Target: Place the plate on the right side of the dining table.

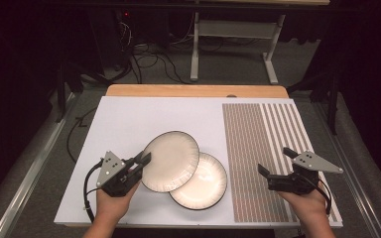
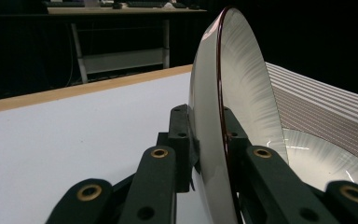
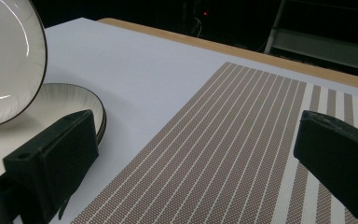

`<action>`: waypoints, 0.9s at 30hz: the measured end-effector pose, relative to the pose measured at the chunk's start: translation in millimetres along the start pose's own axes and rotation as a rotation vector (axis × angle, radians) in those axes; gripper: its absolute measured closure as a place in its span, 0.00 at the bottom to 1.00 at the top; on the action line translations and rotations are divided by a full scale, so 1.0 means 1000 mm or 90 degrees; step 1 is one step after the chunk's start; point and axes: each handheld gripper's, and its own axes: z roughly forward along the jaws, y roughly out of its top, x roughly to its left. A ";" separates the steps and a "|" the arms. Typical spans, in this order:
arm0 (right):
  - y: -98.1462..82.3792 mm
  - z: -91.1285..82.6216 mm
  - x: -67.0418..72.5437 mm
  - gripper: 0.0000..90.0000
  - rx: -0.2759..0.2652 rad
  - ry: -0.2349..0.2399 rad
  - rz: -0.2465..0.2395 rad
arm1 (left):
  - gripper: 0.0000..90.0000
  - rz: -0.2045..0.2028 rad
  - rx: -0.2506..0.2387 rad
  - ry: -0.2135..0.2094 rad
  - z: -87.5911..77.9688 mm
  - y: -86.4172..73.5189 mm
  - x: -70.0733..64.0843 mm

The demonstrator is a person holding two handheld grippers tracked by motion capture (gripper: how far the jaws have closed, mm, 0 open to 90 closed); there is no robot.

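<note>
While left gripper (image 1: 140,163) clamps rim of upper plate (image 1: 171,161), plate tilts, overlapping lower plate (image 1: 206,186) just beyond fingers. Right gripper (image 1: 276,161) jaws spread, unloaded, above striped mat (image 1: 258,144).

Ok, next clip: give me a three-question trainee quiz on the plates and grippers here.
1. True or false: the left gripper is clamped on the rim of the tilted plate.
2. Multiple choice: the right gripper is over A) the flat plate, B) the striped mat, C) the wooden edge.
3. Fill in: the tilted plate partly overlaps the ____ plate.

Key: 1 true; its jaws pinch the rim in the left gripper view. 2 B; its jaws stand wide apart, holding nothing. 3 flat.
</note>
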 end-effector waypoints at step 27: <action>0.019 0.055 0.074 0.10 0.018 0.111 -0.046 | 0.89 0.002 0.002 -0.018 0.002 0.000 0.003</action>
